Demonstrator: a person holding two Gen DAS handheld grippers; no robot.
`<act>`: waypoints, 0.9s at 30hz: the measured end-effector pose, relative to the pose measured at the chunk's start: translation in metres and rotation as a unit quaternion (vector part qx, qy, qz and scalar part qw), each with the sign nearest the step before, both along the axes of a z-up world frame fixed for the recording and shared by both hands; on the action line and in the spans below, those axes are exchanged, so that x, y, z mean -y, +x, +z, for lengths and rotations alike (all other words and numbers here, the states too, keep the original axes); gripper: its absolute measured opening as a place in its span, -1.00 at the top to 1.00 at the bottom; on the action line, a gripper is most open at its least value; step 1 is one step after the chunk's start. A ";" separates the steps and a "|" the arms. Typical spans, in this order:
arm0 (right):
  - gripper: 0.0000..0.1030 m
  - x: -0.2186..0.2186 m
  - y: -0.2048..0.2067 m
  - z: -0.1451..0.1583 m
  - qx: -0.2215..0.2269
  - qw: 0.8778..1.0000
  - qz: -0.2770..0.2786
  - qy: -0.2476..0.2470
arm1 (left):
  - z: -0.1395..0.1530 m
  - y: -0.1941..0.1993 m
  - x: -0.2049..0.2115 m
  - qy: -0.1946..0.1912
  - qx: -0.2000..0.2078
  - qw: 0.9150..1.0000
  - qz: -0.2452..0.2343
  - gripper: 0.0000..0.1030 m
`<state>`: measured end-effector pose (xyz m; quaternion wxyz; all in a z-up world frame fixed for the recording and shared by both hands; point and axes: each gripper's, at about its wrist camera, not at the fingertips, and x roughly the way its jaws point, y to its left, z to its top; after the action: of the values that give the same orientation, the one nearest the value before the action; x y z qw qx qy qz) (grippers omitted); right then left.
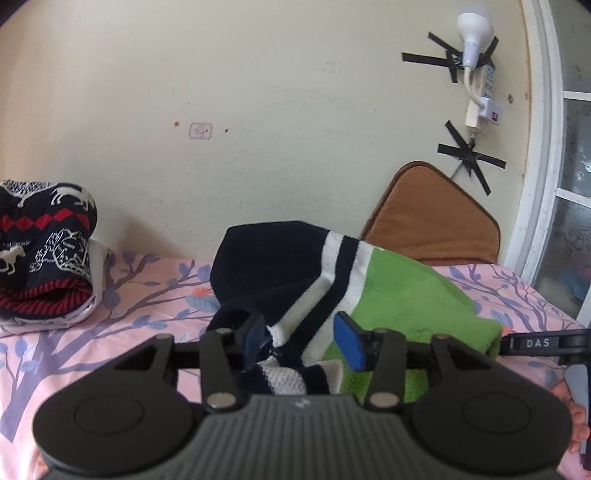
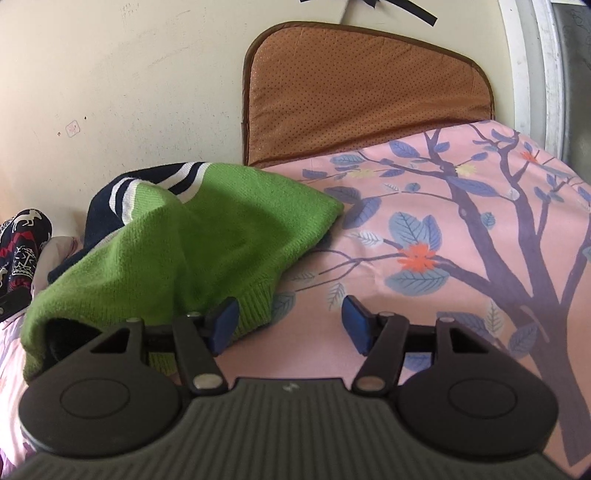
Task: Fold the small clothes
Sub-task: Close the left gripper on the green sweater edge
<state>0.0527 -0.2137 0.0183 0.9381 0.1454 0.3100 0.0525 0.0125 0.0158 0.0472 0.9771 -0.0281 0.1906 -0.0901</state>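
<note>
close wrist views, sharing sweater [image 1: 406, 291], wall [image 1: 258, 110]

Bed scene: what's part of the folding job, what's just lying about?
Job:
- green and navy striped sweater
- left claw, sweater fabric between its pads
- right claw, open at the hem

Lying about:
- folded navy patterned sweater
- brown cushion
- taped lamp
</note>
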 end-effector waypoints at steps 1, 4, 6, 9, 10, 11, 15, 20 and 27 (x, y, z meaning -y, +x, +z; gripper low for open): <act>-0.34 -0.001 -0.001 -0.001 0.005 1.000 0.000 -0.002 | 0.001 -0.005 0.004 0.006 0.012 1.000 -0.009 -0.16; -0.40 -0.005 -0.002 -0.003 0.016 1.000 0.009 -0.019 | 0.004 -0.019 0.019 0.021 0.036 0.998 -0.053 -0.59; -0.42 -0.005 -0.002 -0.003 0.017 1.000 0.010 -0.018 | 0.004 -0.028 0.032 0.037 0.047 0.994 -0.092 -0.82; -0.42 -0.002 -0.003 -0.003 0.019 1.000 0.009 -0.006 | 0.001 -0.040 0.052 0.081 0.063 0.987 -0.126 -0.94; -0.42 -0.002 -0.003 -0.003 0.020 1.000 0.007 -0.002 | -0.001 -0.042 0.056 0.093 0.063 0.985 -0.133 -0.94; -0.42 -0.001 -0.003 -0.003 0.020 1.000 0.006 0.002 | -0.003 -0.043 0.061 0.103 0.061 0.983 -0.142 -0.94; -0.42 -0.001 -0.004 -0.004 0.022 1.000 0.003 0.008 | -0.011 -0.039 0.069 0.129 0.040 0.980 -0.147 -0.93; -0.42 0.000 -0.003 -0.004 0.023 1.000 0.003 0.012 | -0.020 -0.016 0.060 0.145 -0.004 0.986 -0.083 -0.16; -0.42 0.000 -0.004 -0.005 0.024 1.000 -0.001 0.018 | -0.016 -0.005 0.040 0.109 -0.020 0.992 -0.055 -0.15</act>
<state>0.0491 -0.2140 0.0132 0.9425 0.1616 0.2862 0.0610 0.0075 -0.0245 0.0310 0.9639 0.0871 0.2200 -0.1223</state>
